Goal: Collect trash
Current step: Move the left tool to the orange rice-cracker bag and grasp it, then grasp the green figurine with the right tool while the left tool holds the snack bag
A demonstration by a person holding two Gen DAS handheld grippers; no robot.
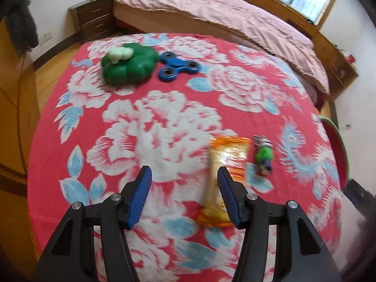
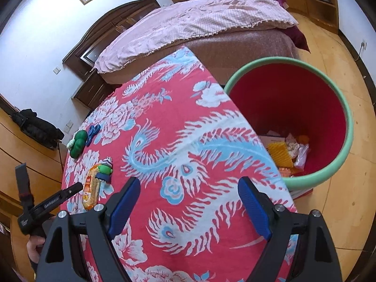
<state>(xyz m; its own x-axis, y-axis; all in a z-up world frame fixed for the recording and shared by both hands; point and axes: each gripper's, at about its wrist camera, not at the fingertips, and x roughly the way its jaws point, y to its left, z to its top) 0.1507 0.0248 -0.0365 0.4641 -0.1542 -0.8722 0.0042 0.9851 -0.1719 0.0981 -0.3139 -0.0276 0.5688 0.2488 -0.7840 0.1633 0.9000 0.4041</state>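
Orange snack wrapper is seen lying flat on the red floral cloth of the table, near the table edge closest to the left gripper. In the left wrist view its lower part is partly covered by that gripper's right blue pad; the wrapper sits to the right of the gap, not between the pads. No contact can be confirmed — the frame is blurred there.

Just beside the wrapper, on its right in the left wrist view, a small green toy figure with a striped cap is laid on the cloth; whether the two touch cannot be told.

Left gripper: jaws are parted about halfway, nothing is held between them. In the right wrist view its black body is seen at lower left, with its tip over the wrapper.

Right gripper: jaws are spread wide, nothing gripped, only bare cloth is seen between them.

Red bin with a green rim is placed on the floor at the table's edge, to the right of the right gripper. Paper and packaging scraps, an orange piece among them, are seen at its bottom.

Far end of the table: a green lobed toy with a white top and a blue fidget spinner are set side by side, touching or nearly so, well apart from the wrapper.

Beyond the table — a bed with a pink cover and a dark nightstand.
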